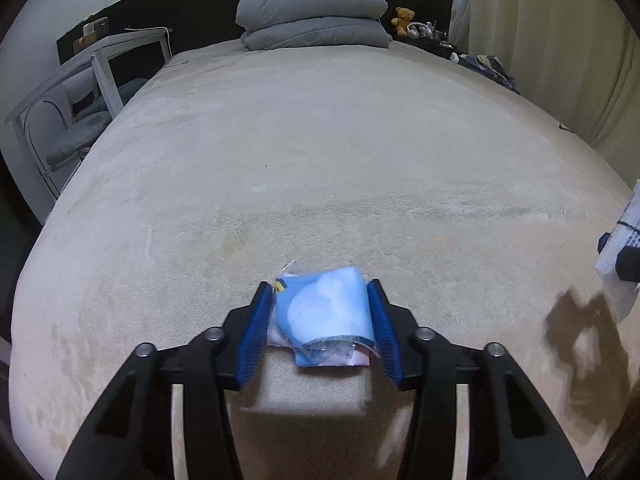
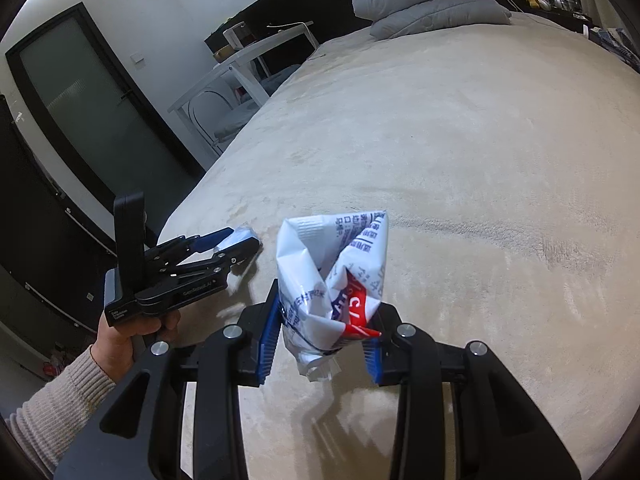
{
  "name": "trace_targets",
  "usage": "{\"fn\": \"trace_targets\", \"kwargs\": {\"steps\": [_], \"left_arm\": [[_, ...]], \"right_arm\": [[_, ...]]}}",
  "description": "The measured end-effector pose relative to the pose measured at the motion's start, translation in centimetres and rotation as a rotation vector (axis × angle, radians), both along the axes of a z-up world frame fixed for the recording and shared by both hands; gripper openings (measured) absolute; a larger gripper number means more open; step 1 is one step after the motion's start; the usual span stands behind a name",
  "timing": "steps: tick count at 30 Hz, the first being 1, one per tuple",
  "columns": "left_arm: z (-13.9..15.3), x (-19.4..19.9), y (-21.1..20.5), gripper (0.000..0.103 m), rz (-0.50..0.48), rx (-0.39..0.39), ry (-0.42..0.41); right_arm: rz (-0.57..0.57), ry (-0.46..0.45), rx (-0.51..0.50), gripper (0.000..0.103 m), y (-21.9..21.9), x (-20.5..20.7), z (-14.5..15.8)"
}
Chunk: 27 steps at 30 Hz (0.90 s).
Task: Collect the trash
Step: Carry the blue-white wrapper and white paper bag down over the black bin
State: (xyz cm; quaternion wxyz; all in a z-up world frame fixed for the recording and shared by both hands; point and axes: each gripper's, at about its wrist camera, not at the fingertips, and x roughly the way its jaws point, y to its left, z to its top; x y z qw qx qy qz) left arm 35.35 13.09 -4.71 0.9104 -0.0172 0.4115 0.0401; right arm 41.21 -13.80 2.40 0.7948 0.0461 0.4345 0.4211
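A wide bed (image 1: 320, 140) in beige plush carries folded grey bedding (image 1: 314, 20) at its far edge against a black headboard (image 1: 200, 12), with a white desk (image 1: 100, 52) left, cream curtains (image 1: 560, 40) right and a dark glazed door (image 2: 92, 100).

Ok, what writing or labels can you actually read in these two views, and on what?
"GenRobot.AI": side of the left gripper, small, only just legible.
Small white label on the left gripper's body: too small to read.
White, red and blue bag in the right gripper: blue printed characters and white letters on a red band, crumpled, not readable.
Blue packet in the left gripper: yellow mark, no legible text.
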Motion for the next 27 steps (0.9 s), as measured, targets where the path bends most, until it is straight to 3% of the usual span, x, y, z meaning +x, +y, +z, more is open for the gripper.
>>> {"fn": "trace_targets", "kwargs": {"steps": [11, 20, 27], "left_arm": [[1.8, -2.1, -0.3, 0.046, 0.018, -0.017, -0.043], [5.7, -6.7, -2.1, 0.046, 0.003, -0.063, -0.136], [7.6, -11.1, -3.4, 0.046, -0.011, -0.101, -0.192]], "right_arm": [[-0.04, -0.025, 0.014, 0.037, -1.4, -0.4, 0.5], [-0.117, -0.086, 0.026, 0.037, -2.5, -2.3, 1.6], [-0.109, -0.113, 0.046, 0.037, -3.8, -5.9, 1.9]]}}
